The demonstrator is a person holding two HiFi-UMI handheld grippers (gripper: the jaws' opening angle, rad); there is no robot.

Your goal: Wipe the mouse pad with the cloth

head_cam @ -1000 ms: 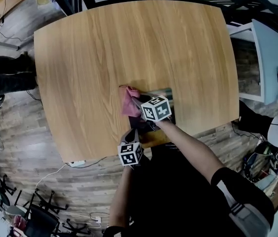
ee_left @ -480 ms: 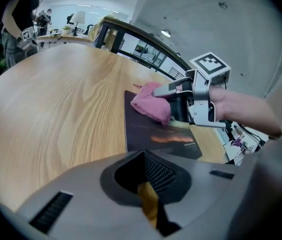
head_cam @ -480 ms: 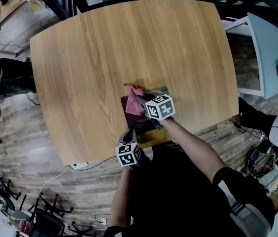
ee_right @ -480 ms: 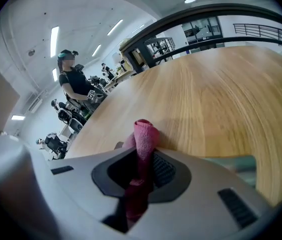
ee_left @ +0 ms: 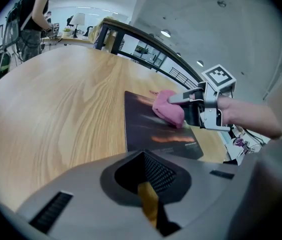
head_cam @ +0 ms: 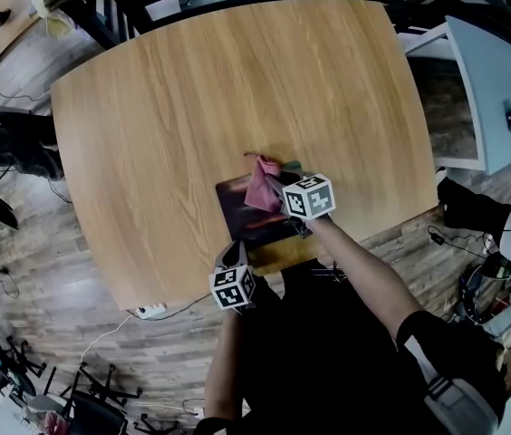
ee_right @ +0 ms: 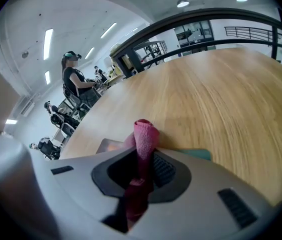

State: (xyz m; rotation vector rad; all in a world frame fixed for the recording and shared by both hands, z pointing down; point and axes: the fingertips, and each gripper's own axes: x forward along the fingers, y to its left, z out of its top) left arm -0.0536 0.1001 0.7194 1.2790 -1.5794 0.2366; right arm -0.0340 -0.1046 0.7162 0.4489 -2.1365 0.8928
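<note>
- Head view: a dark mouse pad (head_cam: pixel 242 220) lies flat on the wooden desk (head_cam: pixel 192 98), close to its near edge. A pink cloth (head_cam: pixel 261 188) rests on the far right part of the pad. The right gripper (head_cam: pixel 280 194) holds the cloth from the right side. The left gripper (head_cam: pixel 235 250) is at the near edge of the desk, just beside the near left corner of the pad; I cannot tell if it touches the pad.
- Left gripper view: the fingers are drawn together to a narrow slit, where only a thin yellow-brown strip shows. They hold neither pad nor cloth. In front, the cloth sits on the far end of the pad, in the other gripper.
- Right gripper view: the fingers are closed on the cloth. It runs between them and stands up in front as a folded roll. A corner of the pad shows at its left.
</note>
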